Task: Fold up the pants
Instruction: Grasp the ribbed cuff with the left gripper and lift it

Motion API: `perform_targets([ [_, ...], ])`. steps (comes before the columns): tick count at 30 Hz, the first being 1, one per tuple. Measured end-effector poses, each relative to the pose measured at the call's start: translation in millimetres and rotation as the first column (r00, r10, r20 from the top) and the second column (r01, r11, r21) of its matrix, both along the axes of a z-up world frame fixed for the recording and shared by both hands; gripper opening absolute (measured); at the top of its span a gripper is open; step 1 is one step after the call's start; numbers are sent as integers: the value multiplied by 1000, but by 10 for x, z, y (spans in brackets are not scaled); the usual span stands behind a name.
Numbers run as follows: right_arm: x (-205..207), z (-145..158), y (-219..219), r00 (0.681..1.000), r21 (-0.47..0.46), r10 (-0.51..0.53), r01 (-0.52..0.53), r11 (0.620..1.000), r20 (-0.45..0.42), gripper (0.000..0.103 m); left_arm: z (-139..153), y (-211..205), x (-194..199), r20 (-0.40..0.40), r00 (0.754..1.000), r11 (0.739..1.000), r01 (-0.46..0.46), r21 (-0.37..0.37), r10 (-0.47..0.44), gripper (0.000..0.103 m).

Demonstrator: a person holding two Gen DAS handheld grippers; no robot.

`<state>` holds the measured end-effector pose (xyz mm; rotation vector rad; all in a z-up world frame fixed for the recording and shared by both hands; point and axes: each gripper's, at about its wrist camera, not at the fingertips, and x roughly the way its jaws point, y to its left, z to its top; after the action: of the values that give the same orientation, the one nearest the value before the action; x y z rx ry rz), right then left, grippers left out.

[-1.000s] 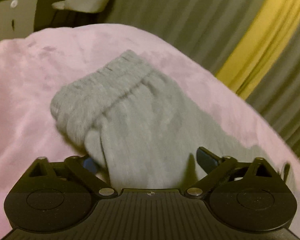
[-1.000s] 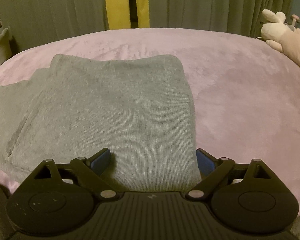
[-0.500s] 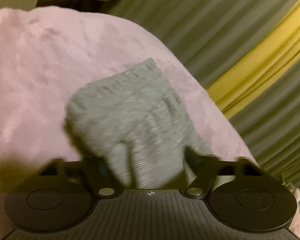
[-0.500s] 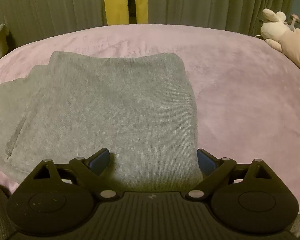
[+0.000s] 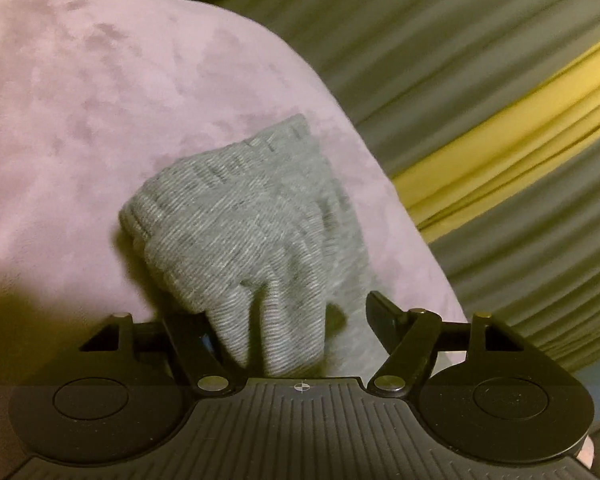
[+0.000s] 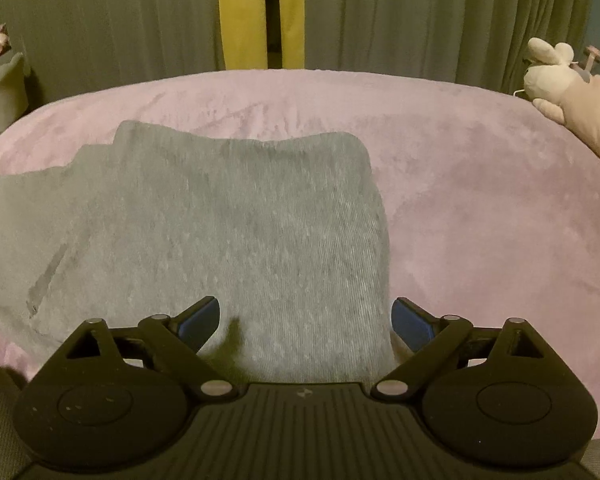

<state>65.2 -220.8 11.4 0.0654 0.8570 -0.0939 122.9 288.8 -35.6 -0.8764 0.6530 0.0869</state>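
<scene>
Grey knit pants lie folded flat on a pink plush blanket. My right gripper hovers open over their near right edge, with the blue pads on either side of the cloth and not pressing it. In the left wrist view the ribbed end of the pants is bunched into a hump on the blanket. A fold of it sits between the jaws of my left gripper, which are opening. The cloth leans on the left finger, and the right finger stands apart from it.
Grey-green curtains with a yellow strip hang behind the bed. A pale plush toy lies at the bed's far right edge. A grey seat or bin stands at the far left. The bed's edge drops off right of the left gripper.
The left gripper rolled and shifted, and the ribbed pant end went from lying flat to a bunched hump between its jaws. The jaws narrowed, then widened. The right gripper stayed still.
</scene>
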Motion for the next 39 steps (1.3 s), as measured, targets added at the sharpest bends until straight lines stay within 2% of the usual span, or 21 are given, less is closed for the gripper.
perform_targets([
  [2,18,-8,-10,1000,0,-5,5,1000,-10,93,3,2,-7,-26,1000,999,13,33,-12,78],
  [3,28,-8,-21,1000,6,-13,13,1000,-14,93,-11,22,-44,-30,1000,1000,8,26,-7,78],
  [6,40,-1,-41,1000,20,-20,20,1000,-11,94,-62,132,-212,-8,1000,997,-12,-77,11,78],
  [9,52,-8,-33,1000,21,-11,11,1000,-7,94,-66,204,-295,-9,1000,993,-28,-115,27,77],
  [14,44,-28,-18,1000,30,3,-2,1000,-20,94,-70,254,-320,-26,998,991,-53,-124,50,77],
  [15,36,-28,-22,1000,30,5,-4,1000,-20,95,-69,267,-341,-29,998,990,-65,-122,62,80],
  [17,34,-24,-40,1000,28,2,-1,1000,-19,95,-62,286,-380,-66,993,991,-104,-81,99,84],
  [20,39,-20,-86,1000,31,-8,9,999,-22,96,-107,324,-424,-32,995,989,-101,-110,98,85],
  [25,68,-51,-118,999,39,-24,25,999,-36,96,-140,309,-265,-5,998,989,-67,-130,67,87],
  [29,105,-71,-77,999,45,-12,15,999,-47,96,-179,283,-32,-18,999,992,-52,-116,51,97],
  [30,112,-75,-62,999,41,-7,9,999,-49,96,-161,272,19,-23,998,992,-59,-108,57,97],
  [31,117,-75,-41,999,33,-2,4,999,-49,96,-142,258,59,-30,998,993,-61,-97,58,94],
  [32,122,-74,-28,999,26,0,1,1000,-49,96,-121,227,99,-39,998,995,-59,-76,57,78],
  [33,126,-74,-16,999,19,3,-2,1000,-48,97,-97,178,137,-51,998,999,-42,-34,40,54],
  [36,133,-65,-11,999,19,1,0,1000,-44,97,-74,71,141,-83,996,998,-19,54,23,35],
  [39,121,-44,-19,1000,30,0,1,1000,-28,97,36,12,83,-72,997,996,-9,85,15,26],
])
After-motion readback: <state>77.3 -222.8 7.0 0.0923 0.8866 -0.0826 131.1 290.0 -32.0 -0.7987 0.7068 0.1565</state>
